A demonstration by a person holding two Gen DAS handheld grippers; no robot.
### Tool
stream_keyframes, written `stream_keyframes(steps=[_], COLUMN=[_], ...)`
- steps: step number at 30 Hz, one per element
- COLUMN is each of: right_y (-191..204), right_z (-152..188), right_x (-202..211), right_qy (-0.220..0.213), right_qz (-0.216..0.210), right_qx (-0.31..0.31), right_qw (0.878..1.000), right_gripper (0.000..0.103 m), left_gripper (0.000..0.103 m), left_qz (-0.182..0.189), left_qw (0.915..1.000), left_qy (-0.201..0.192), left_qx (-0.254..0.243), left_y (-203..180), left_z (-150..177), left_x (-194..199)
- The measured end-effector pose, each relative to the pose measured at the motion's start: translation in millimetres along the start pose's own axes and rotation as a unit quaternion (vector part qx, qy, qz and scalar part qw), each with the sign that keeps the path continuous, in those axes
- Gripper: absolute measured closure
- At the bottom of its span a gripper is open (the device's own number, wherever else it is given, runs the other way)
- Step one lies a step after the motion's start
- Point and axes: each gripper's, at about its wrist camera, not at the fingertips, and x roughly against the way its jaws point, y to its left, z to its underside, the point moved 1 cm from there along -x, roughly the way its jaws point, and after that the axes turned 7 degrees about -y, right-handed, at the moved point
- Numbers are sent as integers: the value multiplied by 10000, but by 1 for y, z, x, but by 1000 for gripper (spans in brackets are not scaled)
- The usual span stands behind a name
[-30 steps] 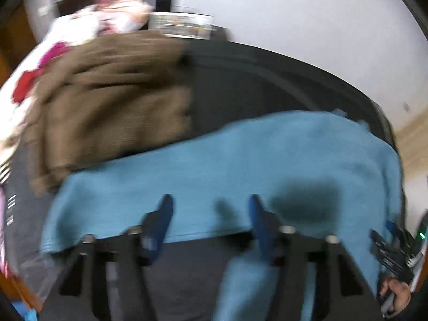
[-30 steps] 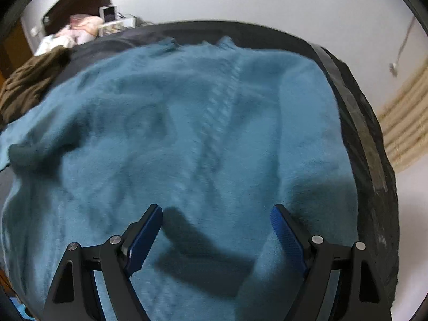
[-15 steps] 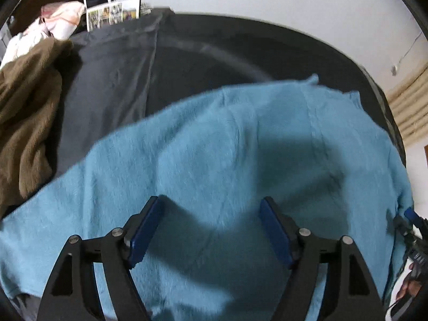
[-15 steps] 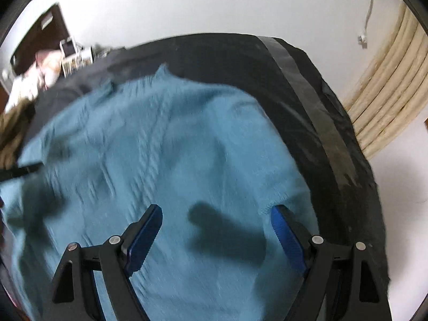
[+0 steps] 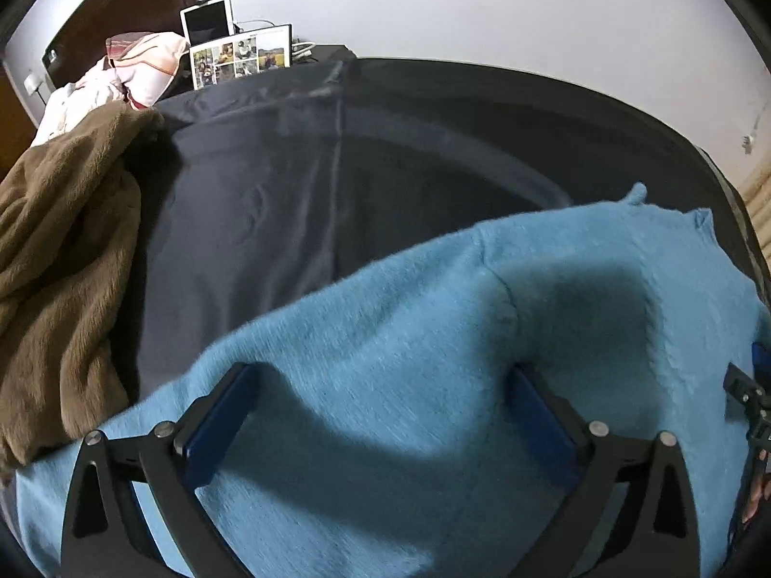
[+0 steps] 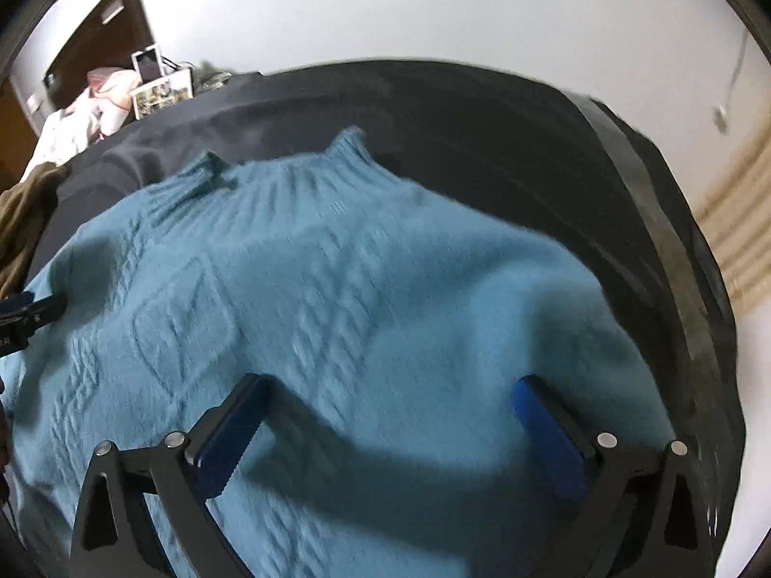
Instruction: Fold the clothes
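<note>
**Room and surroundings: condition as observed**

A plain white wall [image 5: 482, 9] stands behind the work surface, unmarked save for a small fitting with a cord [image 6: 720, 113] at the right. The surface is covered by a dark grey sheet [image 5: 299, 202], creased along its length. A dark wooden headboard or door [image 5: 96, 24] occupies the far left corner. Framed photographs [image 5: 241, 60] and a white screen or frame [image 5: 208, 21] stand at the sheet's far edge. Pale ribbed material [image 6: 737, 221] shows at right. Light is even, casting soft shadows.
</note>
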Motion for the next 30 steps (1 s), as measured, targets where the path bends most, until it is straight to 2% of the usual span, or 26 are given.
stream_keyframes(steps=[8,11,18,24,30], right_y=[36,42,46,33,30], right_z=[-45,-60,-66,-36,26], right_x=[-22,-30,-31,15,64], right_qy=[-146,-192,-177,-87,125], right_qz=[-295,-339,-411,-568,-948], right_qx=[429,494,589,604,674], right_qw=[9985,9980,9973,9965,9931], right_gripper=[0,0,0,0,0], left_gripper=[0,0,0,0,0], left_qz=[-392,-532,-380,-592,-474], left_qw=[9991,9978,9974,9965,9958], left_qy=[-143,-339,-453,-340,-490], left_qx=[120,-198,-421,-492,-607], left_y=[27,30,44,38,27], left_z=[-30,-40,-43,-27,6], left_x=[-22,-27,-37,-10,42])
